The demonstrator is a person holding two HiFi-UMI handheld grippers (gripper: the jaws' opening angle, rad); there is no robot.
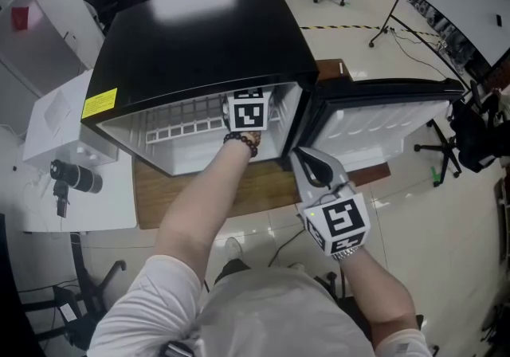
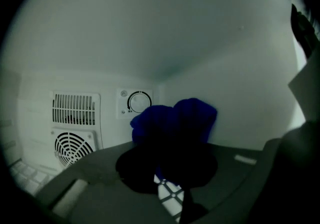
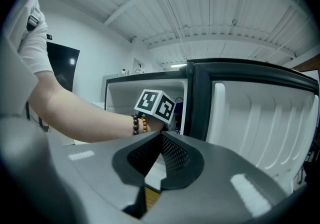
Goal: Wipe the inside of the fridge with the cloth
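R gripper (image 3: 160,138) was held outside the fridge (image 1: 199,37) by its open door (image 1: 382,120), fingers together, empty. L gripper (image 2: 167,168) was inside the fridge, fingers clamped on the bunched blue cloth (image 2: 175,118), near a rear corner; wall contact unclear. Back wall beyond: dial (image 2: 139,102), vent grilles (image 2: 74,128).

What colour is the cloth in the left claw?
Dark blue. The cloth shows best in the left gripper view, against the white fridge wall.
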